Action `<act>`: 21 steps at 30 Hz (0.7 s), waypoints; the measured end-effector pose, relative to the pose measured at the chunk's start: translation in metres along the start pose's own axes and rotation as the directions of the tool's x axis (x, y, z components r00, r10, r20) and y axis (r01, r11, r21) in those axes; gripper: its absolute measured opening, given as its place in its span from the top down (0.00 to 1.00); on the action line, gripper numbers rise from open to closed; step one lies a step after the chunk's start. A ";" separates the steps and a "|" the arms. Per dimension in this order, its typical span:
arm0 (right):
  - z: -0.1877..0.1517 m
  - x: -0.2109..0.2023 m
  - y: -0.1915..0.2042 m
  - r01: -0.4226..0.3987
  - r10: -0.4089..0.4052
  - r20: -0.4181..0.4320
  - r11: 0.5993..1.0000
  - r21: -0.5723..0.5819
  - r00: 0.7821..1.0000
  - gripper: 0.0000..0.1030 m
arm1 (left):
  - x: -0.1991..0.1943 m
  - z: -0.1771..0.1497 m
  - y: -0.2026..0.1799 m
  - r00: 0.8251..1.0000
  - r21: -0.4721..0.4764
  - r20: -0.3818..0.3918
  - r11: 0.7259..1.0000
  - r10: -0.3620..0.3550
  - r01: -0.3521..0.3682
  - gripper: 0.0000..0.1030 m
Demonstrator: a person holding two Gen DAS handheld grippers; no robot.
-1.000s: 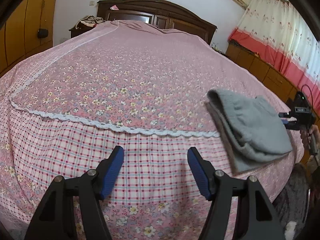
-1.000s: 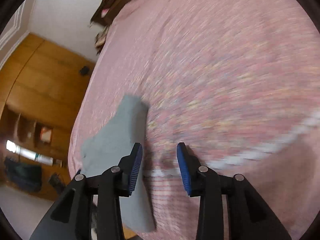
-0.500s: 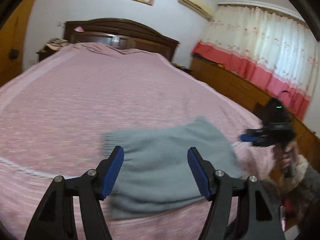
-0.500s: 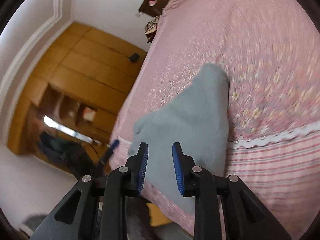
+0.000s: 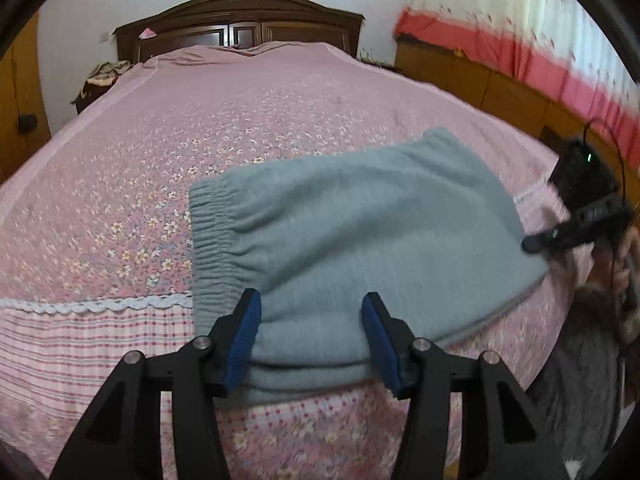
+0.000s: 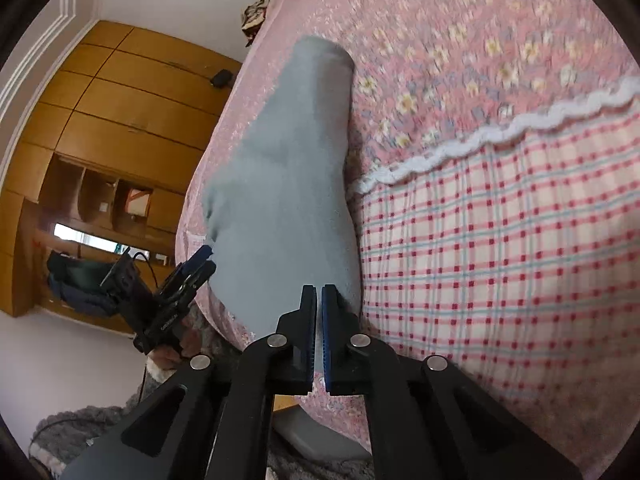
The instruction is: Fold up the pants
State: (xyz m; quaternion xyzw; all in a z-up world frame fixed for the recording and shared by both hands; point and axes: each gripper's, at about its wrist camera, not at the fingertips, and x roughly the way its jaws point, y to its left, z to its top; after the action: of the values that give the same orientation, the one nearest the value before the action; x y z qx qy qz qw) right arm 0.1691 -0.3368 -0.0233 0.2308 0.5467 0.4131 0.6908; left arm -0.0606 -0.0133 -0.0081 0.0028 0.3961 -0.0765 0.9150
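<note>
Folded grey pants [image 5: 352,236] lie on the pink floral bedspread [image 5: 200,120] near the bed's foot, elastic waistband to the left. My left gripper [image 5: 312,340] is open, its blue pads on either side of the pants' near edge. My right gripper [image 6: 319,332] is shut on the near edge of the pants [image 6: 288,184], a thin strip of grey cloth between its pads. It also shows in the left wrist view [image 5: 576,232] at the pants' right edge. The left gripper shows in the right wrist view [image 6: 188,276] by the far side.
A dark wooden headboard [image 5: 240,16] stands at the far end. A low wooden cabinet [image 5: 480,80] and a red-and-cream curtain [image 5: 540,32] run along the right. A wooden wardrobe [image 6: 100,128] fills the other wall. The bed's checked border [image 6: 500,240] drops off at the foot.
My left gripper swung from the bare bedspread over to the pants and now straddles their near edge. My right gripper closed from open onto the pants' edge.
</note>
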 end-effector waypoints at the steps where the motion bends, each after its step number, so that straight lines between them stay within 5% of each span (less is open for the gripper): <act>1: 0.002 0.000 0.006 -0.019 0.019 0.006 1.000 -0.009 1.000 0.95 | -0.002 0.001 -0.001 1.000 -0.006 -0.008 1.000 -0.001 0.000 0.46; 4: 0.010 0.003 0.022 -0.050 0.050 0.003 0.998 -0.043 0.999 0.95 | -0.019 0.009 0.005 0.999 -0.048 0.016 0.998 -0.043 0.044 0.44; 10: 0.028 0.018 0.037 -0.049 0.045 -0.054 0.995 -0.083 0.998 0.92 | -0.039 0.029 0.020 0.995 -0.084 0.096 0.996 -0.020 0.028 0.35; 13: 0.020 0.048 0.028 0.082 -0.097 -0.161 0.992 -0.096 0.982 0.92 | -0.023 0.031 0.030 0.999 -0.095 0.029 0.995 0.019 -0.016 0.34; 17: 0.023 0.042 0.029 0.107 -0.122 -0.189 0.991 -0.086 0.974 0.96 | 0.002 0.014 0.039 0.991 -0.077 -0.117 0.994 0.067 -0.076 0.34; 19: 0.036 0.036 0.044 0.163 -0.185 -0.152 0.976 -0.147 0.971 0.95 | -0.003 0.015 0.047 0.992 -0.109 -0.124 0.994 0.007 -0.021 0.34; 21: 0.053 0.032 0.055 0.139 -0.156 -0.108 0.979 -0.149 0.982 0.92 | -0.015 0.028 0.057 0.994 -0.140 -0.107 0.990 -0.038 0.023 0.34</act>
State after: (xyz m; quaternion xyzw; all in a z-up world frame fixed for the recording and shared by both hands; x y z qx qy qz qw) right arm 0.2041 -0.2734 0.0167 0.1152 0.5720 0.4114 0.7002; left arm -0.0420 0.0429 0.0189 -0.0628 0.4500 -0.0626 0.8886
